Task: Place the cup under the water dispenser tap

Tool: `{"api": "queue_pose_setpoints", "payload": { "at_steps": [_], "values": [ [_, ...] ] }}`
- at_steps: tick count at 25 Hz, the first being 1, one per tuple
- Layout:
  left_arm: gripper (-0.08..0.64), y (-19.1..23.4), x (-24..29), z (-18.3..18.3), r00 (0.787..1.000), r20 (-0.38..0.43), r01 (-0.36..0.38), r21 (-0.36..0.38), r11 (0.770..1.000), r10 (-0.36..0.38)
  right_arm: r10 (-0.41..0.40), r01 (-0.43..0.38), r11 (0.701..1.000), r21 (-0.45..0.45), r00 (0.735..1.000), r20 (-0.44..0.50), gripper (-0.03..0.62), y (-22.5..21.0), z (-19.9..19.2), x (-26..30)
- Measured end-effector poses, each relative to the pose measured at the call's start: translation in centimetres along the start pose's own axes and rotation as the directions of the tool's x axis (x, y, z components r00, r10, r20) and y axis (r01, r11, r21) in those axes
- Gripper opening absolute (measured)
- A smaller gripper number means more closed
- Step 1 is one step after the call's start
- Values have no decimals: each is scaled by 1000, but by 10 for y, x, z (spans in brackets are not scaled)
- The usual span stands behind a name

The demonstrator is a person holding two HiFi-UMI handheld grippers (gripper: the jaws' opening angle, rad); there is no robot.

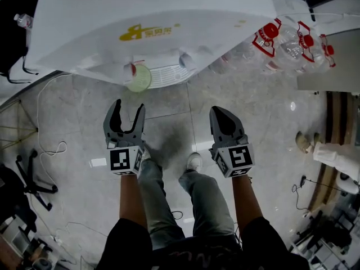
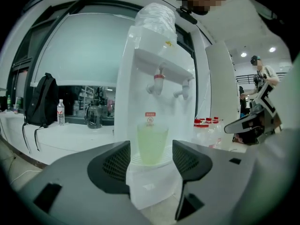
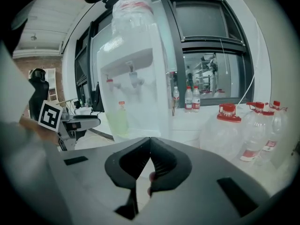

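On the drip tray of the white water dispenser, the pale green cup stands upright beneath the red tap. In the head view the left tongs hover at the cup's 6 o'clock, clear of it, jaws spread with nothing clamped. The right tongs, at 3 o'clock of the left pair, have their jaws pressed together, empty. Red-capped water bottles lie at their 1 o'clock.

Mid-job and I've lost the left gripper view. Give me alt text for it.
A pale green cup stands on the drip tray of a white water dispenser, below its red tap, seen beyond the left gripper, jaws open and empty. A black backpack sits on the counter at left.
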State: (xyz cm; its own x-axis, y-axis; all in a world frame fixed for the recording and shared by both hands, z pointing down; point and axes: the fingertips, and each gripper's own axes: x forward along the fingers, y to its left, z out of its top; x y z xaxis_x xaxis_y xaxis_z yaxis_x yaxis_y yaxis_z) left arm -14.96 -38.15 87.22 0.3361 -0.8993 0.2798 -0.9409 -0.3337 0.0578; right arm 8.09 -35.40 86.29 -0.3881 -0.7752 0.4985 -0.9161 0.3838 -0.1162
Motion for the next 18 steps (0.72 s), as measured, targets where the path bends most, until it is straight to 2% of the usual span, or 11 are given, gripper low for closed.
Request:
{"api": "queue_pose_setpoints", "payload": {
  "at_steps": [8, 18],
  "values": [
    [178, -12, -44, 82, 1000, 22, -1, 2, 1000, 1, -4, 4, 1000, 1, 999, 44, 14, 17, 69, -48],
    [69, -22, -96, 185, 1000, 21, -21, -6, 1000, 21, -20, 18, 1000, 23, 995, 98, 15, 39, 160, -115]
  ]
}}
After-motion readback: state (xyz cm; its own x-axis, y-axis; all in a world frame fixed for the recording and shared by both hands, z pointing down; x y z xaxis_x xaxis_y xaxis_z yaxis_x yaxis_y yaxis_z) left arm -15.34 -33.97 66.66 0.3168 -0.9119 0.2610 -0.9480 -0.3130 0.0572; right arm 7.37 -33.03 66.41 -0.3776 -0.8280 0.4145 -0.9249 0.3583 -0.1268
